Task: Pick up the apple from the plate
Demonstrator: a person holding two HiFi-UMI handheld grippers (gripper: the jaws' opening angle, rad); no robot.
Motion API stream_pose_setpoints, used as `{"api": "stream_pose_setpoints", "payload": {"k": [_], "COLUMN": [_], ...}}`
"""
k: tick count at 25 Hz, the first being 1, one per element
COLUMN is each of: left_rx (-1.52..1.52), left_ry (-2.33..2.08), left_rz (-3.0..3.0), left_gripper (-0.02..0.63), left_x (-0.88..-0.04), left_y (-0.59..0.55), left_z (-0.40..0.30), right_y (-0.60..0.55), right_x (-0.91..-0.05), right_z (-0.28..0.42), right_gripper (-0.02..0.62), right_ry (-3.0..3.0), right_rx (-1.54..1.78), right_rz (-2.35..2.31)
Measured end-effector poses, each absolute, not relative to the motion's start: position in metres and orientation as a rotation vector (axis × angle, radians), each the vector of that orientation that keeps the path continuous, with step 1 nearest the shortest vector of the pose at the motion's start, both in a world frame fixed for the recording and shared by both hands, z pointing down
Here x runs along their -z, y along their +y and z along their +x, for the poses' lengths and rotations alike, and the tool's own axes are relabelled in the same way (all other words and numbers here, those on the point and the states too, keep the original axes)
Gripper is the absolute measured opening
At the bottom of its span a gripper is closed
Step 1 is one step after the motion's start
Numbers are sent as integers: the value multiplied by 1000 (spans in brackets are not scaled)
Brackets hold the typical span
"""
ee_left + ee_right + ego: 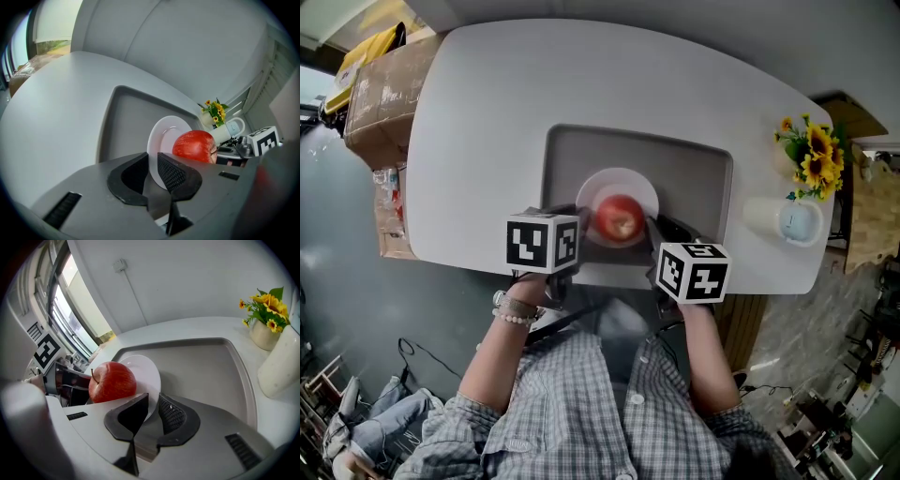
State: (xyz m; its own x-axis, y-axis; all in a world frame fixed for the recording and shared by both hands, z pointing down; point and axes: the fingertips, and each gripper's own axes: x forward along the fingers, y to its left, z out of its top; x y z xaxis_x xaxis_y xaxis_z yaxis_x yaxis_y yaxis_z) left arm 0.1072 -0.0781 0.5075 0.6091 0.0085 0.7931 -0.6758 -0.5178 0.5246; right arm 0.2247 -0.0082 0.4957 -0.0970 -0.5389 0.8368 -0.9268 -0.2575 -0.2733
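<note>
A red apple [620,217] rests on a small white plate [623,181] over a grey tray [694,178]. My left gripper [580,217] grips the plate's left rim, and my right gripper [660,228] grips its right rim. In the left gripper view the plate [164,136] has its edge pinched between the left gripper [153,162] jaws, with the apple [194,145] just beyond. In the right gripper view the plate [145,371] edge sits between the right gripper [153,405] jaws, with the apple [112,380] to the left. Whether the plate is off the tray I cannot tell.
The tray lies on a white table [487,112]. A vase of sunflowers [811,155] and a white mug [787,220] stand at the table's right end. A cardboard box [380,94] sits beyond the left edge.
</note>
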Motion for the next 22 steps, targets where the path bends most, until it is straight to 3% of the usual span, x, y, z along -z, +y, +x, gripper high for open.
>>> {"api": "stream_pose_setpoints", "payload": {"k": [22], "left_rx": [-853], "left_ry": [-594], "left_rz": [1916], "left_gripper": [61], "left_x": [-485], "left_y": [-133], "left_z": [49], "right_y": [-65], "right_x": [-473], "right_z": [169], "right_gripper": [75], "right_ry": [-1661], "right_rx": [-1255], "right_rz": [1739]}}
